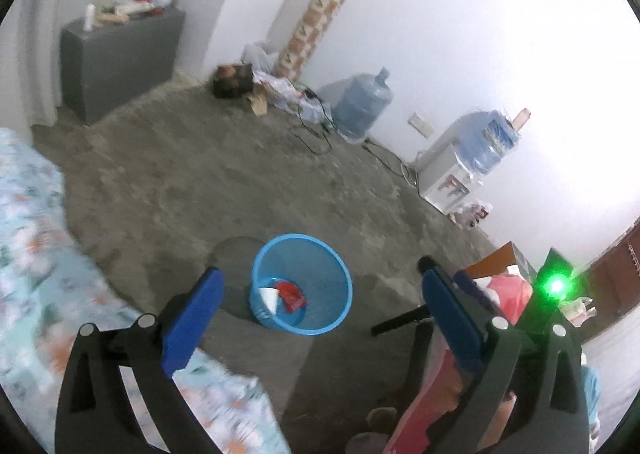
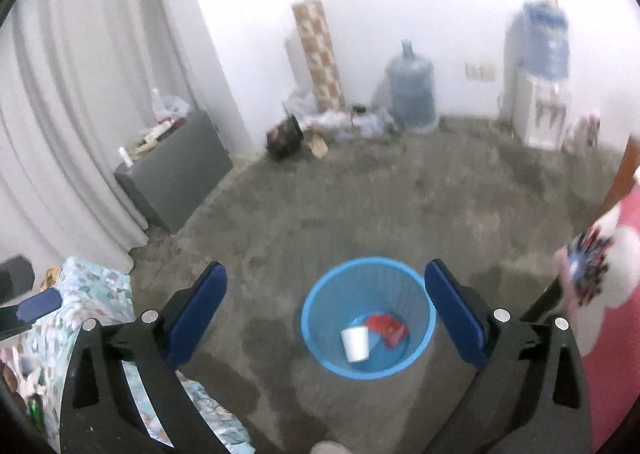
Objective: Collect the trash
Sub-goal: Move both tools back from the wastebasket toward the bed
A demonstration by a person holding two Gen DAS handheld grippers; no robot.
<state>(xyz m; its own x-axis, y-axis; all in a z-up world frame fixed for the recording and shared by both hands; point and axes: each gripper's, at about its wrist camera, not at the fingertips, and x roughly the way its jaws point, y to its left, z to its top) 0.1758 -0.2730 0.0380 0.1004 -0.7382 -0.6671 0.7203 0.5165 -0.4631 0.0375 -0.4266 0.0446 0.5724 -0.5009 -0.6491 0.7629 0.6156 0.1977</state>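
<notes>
Both pairs of fingers were held wide apart and empty — left gripper [image 1: 320, 294], right gripper [image 2: 325, 294]. Below them, on the floor [image 2: 360, 193], a blue bin [image 2: 368, 318] was seen — a white cup [image 2: 355, 344] and red wrapper [image 2: 386, 328] lay inside.

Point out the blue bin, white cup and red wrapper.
blue bin [image 2: 320, 296], right wrist view, left rim.
white cup [image 2: 355, 342], right wrist view, its side.
red wrapper [image 2: 385, 325], right wrist view, middle.

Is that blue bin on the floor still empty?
No, the blue bin already holds a white cup and a red wrapper.
</notes>
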